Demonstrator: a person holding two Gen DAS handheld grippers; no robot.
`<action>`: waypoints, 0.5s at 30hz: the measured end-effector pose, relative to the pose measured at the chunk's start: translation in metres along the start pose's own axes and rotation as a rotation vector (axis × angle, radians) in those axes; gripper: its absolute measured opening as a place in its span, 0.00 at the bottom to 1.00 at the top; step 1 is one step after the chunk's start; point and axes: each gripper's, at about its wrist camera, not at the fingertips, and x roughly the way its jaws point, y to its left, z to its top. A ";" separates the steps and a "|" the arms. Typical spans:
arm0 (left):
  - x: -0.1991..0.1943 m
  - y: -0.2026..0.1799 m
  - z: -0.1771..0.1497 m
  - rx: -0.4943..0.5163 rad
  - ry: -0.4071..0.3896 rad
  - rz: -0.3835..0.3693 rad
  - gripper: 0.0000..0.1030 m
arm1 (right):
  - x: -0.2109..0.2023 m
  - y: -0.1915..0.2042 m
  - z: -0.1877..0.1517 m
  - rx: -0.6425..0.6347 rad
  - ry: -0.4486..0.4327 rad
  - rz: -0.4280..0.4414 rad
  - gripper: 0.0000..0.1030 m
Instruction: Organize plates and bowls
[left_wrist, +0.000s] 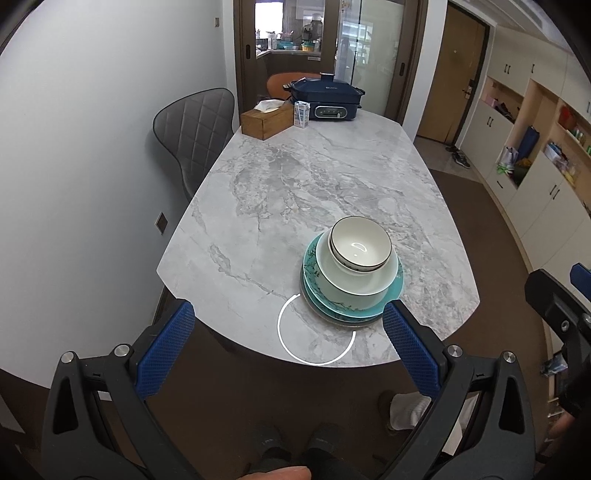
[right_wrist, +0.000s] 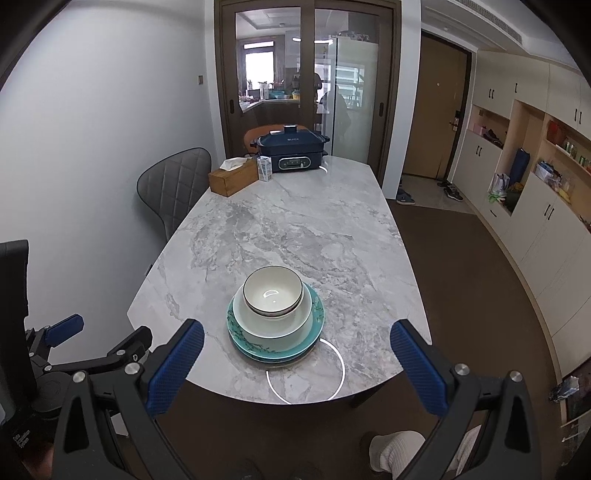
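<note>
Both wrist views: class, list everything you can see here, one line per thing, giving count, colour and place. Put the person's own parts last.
small bowl: one, white with dark rim, top of stack
large bowl: one, pale white-green, under the small bowl
plates: at least two, teal patterned, bottom of stack, near table end
table: one, grey marble
tissue box: one, wooden, far end
carton: one, white, beside the tissue box
electric cooker: one, dark blue, far end
chair: one, grey quilted, along the table's left side
left gripper: one, black with blue pads, open, empty
right gripper: one, black with blue pads, open, empty
</note>
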 end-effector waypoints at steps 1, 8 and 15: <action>-0.004 0.000 0.000 -0.001 -0.004 -0.003 1.00 | -0.003 -0.001 0.000 0.003 -0.009 0.003 1.00; -0.035 0.000 0.009 -0.012 -0.042 -0.009 1.00 | -0.016 -0.013 0.002 0.035 -0.024 -0.016 1.00; -0.057 -0.006 0.016 -0.015 -0.064 0.002 1.00 | -0.026 -0.011 0.006 0.013 -0.041 -0.031 1.00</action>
